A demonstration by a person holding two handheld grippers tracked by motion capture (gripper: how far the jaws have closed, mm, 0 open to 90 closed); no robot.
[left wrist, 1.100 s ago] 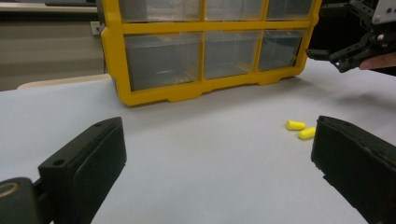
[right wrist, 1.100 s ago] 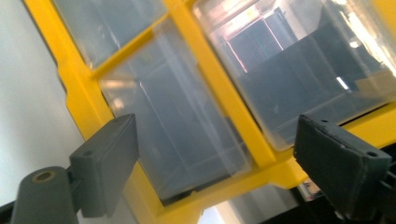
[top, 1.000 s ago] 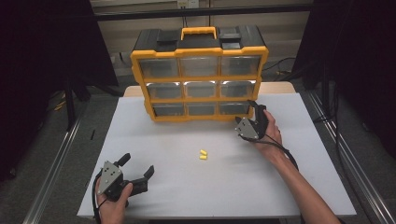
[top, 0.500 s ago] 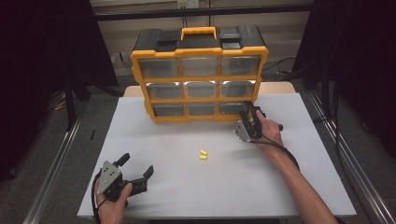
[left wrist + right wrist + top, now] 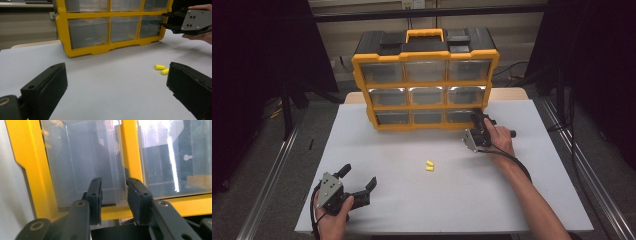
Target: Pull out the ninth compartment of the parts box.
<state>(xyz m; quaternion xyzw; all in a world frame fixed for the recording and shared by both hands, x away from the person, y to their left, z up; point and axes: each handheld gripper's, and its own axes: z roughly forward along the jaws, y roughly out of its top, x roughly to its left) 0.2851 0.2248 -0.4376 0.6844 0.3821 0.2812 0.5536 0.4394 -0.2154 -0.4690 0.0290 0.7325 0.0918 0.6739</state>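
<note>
While the left gripper rests low at the near left corner of the white table, its two black jaws stand wide apart with nothing between them, pointing across the bare tabletop toward the middle. In the left gripper view the same jaws rise at either side of the picture, and the two small yellow earplugs lie just beside each other on the table, close in front of the jaw at the right. From above, the earplugs sit near the middle of the table, well apart from both grippers. Behind them stands the yellow and black drawer cabinet with its three rows of clear drawers, set at the far side of the table and carrying a yellow handle on top. At its lower right corner the right gripper is held up against the bottom right drawer. In the right gripper view its jaws have just been closing, and they stand narrow around the clear front edge of that drawer, with the plastic lip between the pads; whether the pads already press on it I cannot tell.
</note>
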